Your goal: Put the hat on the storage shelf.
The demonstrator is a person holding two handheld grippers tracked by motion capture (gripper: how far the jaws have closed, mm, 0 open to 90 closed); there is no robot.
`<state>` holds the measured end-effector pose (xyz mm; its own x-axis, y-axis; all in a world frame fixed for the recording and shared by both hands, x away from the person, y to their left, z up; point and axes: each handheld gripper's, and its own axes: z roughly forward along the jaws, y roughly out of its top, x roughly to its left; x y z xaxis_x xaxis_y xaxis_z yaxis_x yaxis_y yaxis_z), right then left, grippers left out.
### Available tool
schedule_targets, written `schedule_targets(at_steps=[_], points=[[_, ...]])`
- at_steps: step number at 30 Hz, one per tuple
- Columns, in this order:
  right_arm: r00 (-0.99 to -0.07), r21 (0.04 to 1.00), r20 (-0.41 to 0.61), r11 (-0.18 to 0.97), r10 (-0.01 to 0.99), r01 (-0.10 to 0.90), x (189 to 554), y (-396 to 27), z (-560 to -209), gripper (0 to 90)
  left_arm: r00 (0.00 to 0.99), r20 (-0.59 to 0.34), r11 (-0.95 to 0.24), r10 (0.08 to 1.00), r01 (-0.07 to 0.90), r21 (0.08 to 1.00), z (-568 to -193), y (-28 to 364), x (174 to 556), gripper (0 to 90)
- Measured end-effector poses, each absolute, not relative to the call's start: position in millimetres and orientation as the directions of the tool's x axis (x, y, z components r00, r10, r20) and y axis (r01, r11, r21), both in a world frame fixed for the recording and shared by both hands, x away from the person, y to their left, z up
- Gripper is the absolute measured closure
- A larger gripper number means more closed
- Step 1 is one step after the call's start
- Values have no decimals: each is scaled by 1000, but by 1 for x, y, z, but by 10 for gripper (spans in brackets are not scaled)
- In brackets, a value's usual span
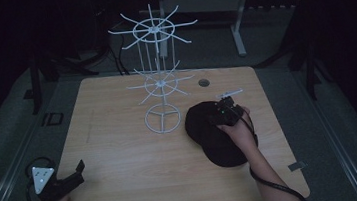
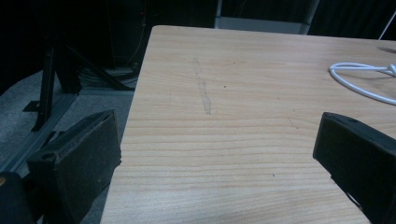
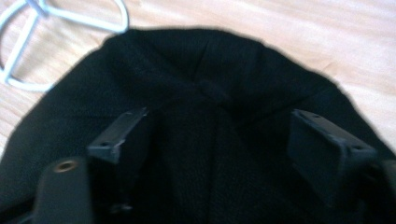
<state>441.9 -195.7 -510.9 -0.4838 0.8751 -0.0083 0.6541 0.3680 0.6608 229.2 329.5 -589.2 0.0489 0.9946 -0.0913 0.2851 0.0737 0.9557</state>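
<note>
A black cap [image 1: 216, 139] lies crown-up on the wooden table [image 1: 121, 151], right of centre. My right gripper [image 1: 222, 115] is low over its far part. In the right gripper view this gripper [image 3: 224, 140] is open, its jaws either side of the cap's crown [image 3: 210, 91], nothing pinched between them. A white wire hook stand [image 1: 159, 82] with two tiers of arms rises mid-table, its ring base [image 1: 162, 117] just left of the cap. My left gripper [image 1: 77, 174] rests at the front left corner, open [image 2: 219, 158] and empty over bare wood.
A round cable hole [image 1: 204, 82] sits in the tabletop behind the cap. The stand's ring base [image 2: 359, 77] shows at the far right of the left gripper view and again as a white ring [image 3: 46, 28] beside the cap. Dark floor and desk legs [image 1: 239, 28] surround the table.
</note>
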Motion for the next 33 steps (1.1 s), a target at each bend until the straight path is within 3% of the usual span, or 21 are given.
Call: schedule_targets(at_steps=[3,4,5,7,8,9,20,33], points=[[-493,659,-26,386,869,646,442,-194,-511,313,48,-90,73,995,286,956,-589,329,229,14],[-518,642,-1,398,856,656,443,-193,-512,465,46,-90,73,995,286,955,-589,329,229,14],[-522,636,3,401,853,659,444,-193,-513,550,46,-90,73,995,286,956,-589,329,229,15],[-527,626,-19,421,850,656,443,-190,-514,705,45,-91,74,995,285,956,-589,329,229,15],[-527,626,-19,421,850,656,443,-190,-514,705,45,-91,74,995,286,955,-589,329,229,15],[-531,632,-26,426,847,648,441,-190,-514,797,45,-90,74,995,285,956,-589,329,229,15],[-507,761,-49,361,860,539,420,-201,-500,838,44,-91,74,995,286,955,-589,329,229,15],[-497,836,-25,291,868,465,394,-221,-479,840,47,-86,70,995,284,956,-589,329,229,14]])
